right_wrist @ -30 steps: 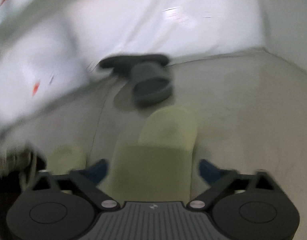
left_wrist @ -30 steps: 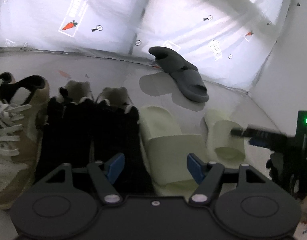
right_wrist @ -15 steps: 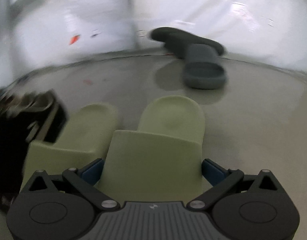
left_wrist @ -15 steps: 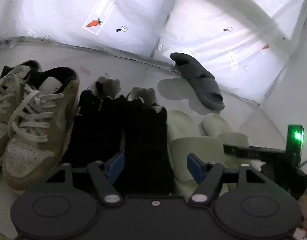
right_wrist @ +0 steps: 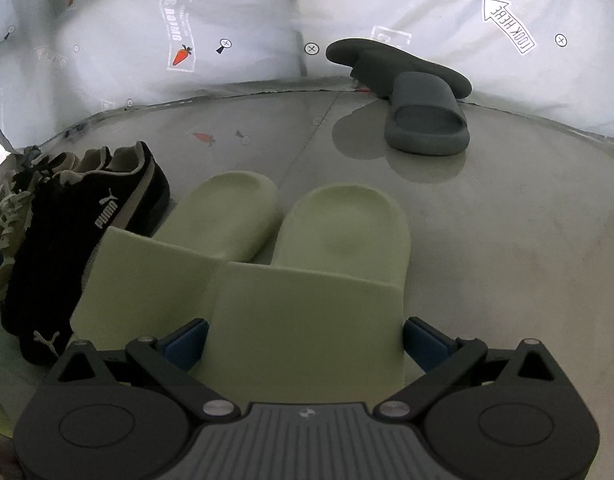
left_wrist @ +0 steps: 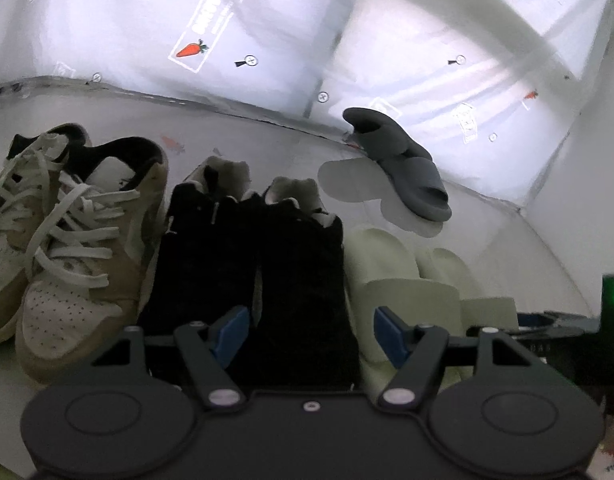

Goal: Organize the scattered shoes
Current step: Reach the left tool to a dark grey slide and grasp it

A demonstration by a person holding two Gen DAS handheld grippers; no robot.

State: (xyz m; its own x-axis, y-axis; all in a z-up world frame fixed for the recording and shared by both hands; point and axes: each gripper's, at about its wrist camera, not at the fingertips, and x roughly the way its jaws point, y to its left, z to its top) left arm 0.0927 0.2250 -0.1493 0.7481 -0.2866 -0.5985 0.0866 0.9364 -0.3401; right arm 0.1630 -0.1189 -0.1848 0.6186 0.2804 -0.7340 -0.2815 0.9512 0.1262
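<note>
The right gripper [right_wrist: 305, 340] stands wide open astride the strap of the right-hand pale green slide [right_wrist: 327, 264], which now lies parallel to its mate [right_wrist: 195, 240], long axis toward twelve o'clock. The stray grey slides [right_wrist: 423, 116], stacked crookedly, lie at one o'clock, nearer this hand. The left gripper [left_wrist: 311, 330] hovers open, empty, over the black Puma sneakers [left_wrist: 267, 272].

Left gripper [left_wrist: 311, 332] spread wide; right gripper [right_wrist: 305, 342] likewise.

"PUMA" on black sneaker [right_wrist: 107, 216]; "LOOK HERE" arrow on backdrop [right_wrist: 511, 26]
</note>
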